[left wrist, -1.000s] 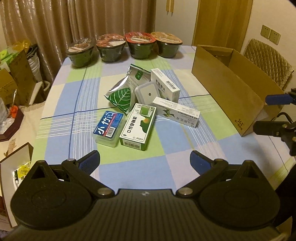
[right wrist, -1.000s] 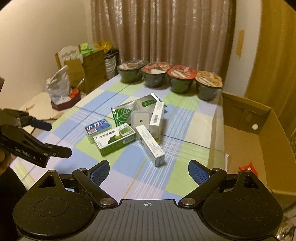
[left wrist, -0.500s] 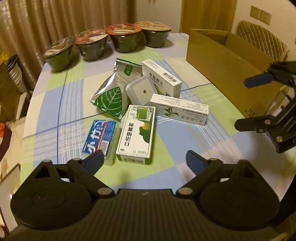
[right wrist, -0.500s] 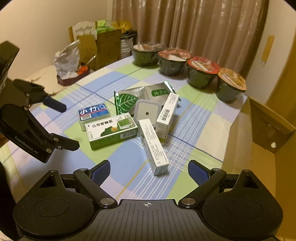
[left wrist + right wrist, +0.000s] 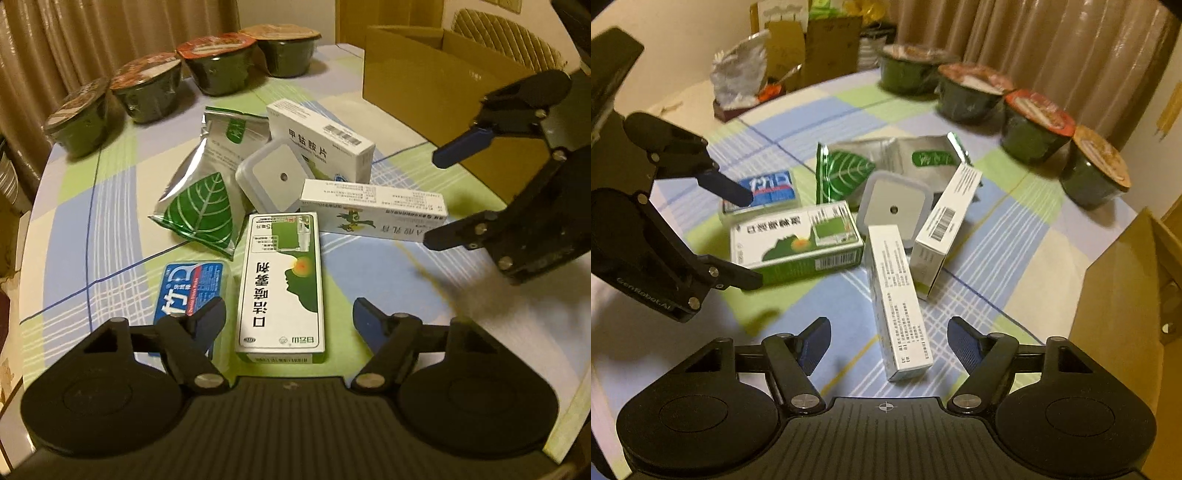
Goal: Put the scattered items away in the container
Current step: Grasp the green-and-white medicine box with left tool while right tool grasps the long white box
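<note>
Table (image 5: 110,206) under a checked cloth of blue, green and cream squares. Near edge, in the left wrist view: green-and-white box (image 5: 282,284) lying flat, blue-labelled clear case (image 5: 192,284) just left of it. Beyond these, silver pouch with green leaf (image 5: 207,195) at left, long white box with a bird print (image 5: 373,218) at right. White square lidded tub (image 5: 275,179) propped among them; white barcode box (image 5: 321,142) behind it. Far edge: row of four dark instant-noodle bowls (image 5: 218,62). Far right: open cardboard box (image 5: 424,81).
</note>
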The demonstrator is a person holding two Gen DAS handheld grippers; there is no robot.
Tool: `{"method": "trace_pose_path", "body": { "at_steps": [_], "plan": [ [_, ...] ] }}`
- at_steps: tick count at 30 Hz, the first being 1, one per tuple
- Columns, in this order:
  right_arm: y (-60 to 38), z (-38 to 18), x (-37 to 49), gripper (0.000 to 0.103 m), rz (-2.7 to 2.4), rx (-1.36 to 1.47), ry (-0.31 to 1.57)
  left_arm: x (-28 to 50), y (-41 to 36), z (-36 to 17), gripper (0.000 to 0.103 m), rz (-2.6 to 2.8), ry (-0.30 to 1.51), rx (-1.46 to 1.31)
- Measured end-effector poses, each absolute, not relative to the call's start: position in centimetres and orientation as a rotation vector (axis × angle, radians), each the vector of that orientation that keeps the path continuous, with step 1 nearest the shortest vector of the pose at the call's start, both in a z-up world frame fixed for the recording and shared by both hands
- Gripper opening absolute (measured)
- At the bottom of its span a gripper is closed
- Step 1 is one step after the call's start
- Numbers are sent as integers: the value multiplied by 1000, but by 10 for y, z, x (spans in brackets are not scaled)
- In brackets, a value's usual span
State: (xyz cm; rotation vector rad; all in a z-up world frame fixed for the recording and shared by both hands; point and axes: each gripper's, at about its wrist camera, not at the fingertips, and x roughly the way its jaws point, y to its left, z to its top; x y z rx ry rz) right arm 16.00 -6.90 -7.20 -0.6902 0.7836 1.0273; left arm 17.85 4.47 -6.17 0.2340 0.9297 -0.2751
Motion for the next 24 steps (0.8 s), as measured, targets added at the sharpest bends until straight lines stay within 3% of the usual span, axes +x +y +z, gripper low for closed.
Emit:
{"method": "trace_pose_path", "body": {
  "at_steps": [5,7,10,12,24],
  "plan": [
    [-59,-85,170,76,1033,-720,810,188,40,-70,68,-279,954,246],
    [-56,-90,175,62,1032,-732,835,191,39,-73,62,-271,961,255],
    [-52,-96,180,53,1025,-746,865,195,38,-79,57,-265,975,251],
    [-53,-98,181,33,1021,-743,877,195,38,-81,53,-270,984,257],
    [-104,-87,140,30,1011,-644,980,145,9,-67,52,-431,1068,306]
  ]
}}
